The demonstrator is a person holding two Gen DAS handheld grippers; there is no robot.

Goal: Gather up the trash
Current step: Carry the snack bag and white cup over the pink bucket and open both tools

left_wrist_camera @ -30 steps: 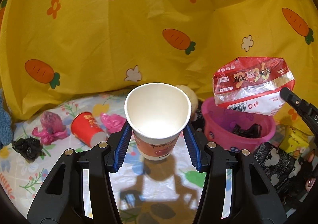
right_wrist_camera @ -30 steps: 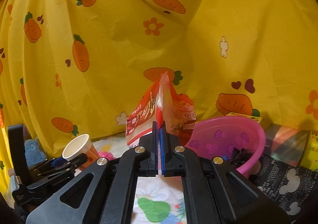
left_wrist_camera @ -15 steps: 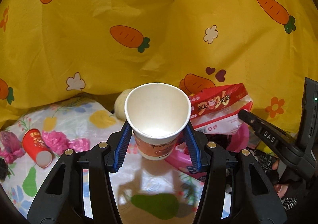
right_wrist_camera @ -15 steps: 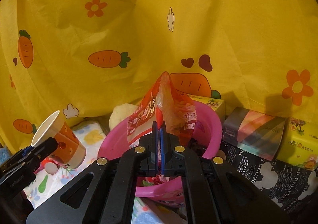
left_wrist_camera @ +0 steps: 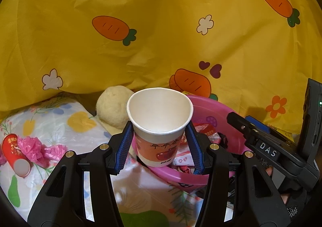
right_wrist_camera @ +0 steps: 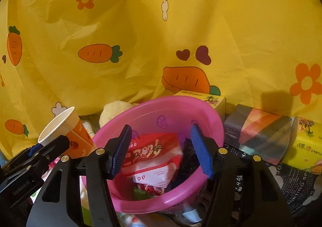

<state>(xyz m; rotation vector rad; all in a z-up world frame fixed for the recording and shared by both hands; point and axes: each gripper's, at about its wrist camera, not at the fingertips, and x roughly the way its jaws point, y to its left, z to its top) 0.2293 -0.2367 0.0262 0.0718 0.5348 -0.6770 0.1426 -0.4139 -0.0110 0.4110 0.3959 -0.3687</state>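
Note:
My left gripper [left_wrist_camera: 159,146] is shut on a paper cup [left_wrist_camera: 160,124], upright with its white mouth open, held just left of the pink basin [left_wrist_camera: 221,110]. The cup also shows in the right wrist view [right_wrist_camera: 66,128]. My right gripper [right_wrist_camera: 161,150] is open and empty above the pink basin [right_wrist_camera: 173,106]. A red and white snack wrapper [right_wrist_camera: 155,156] lies inside the basin on dark trash. A red cup [left_wrist_camera: 14,156] lies on its side beside crumpled pink plastic [left_wrist_camera: 34,150] at the left.
A yellow carrot-print cloth [left_wrist_camera: 161,35] hangs behind. A cream ball [left_wrist_camera: 112,106] sits left of the basin. Boxes stand right of the basin: a striped grey one [right_wrist_camera: 259,132], a yellow one [right_wrist_camera: 306,146] and a black printed one [right_wrist_camera: 291,186]. The table has a floral cover [left_wrist_camera: 60,122].
My right gripper opened and let the snack wrapper fall into the basin. My left gripper carried the cup rightward, closer to the basin.

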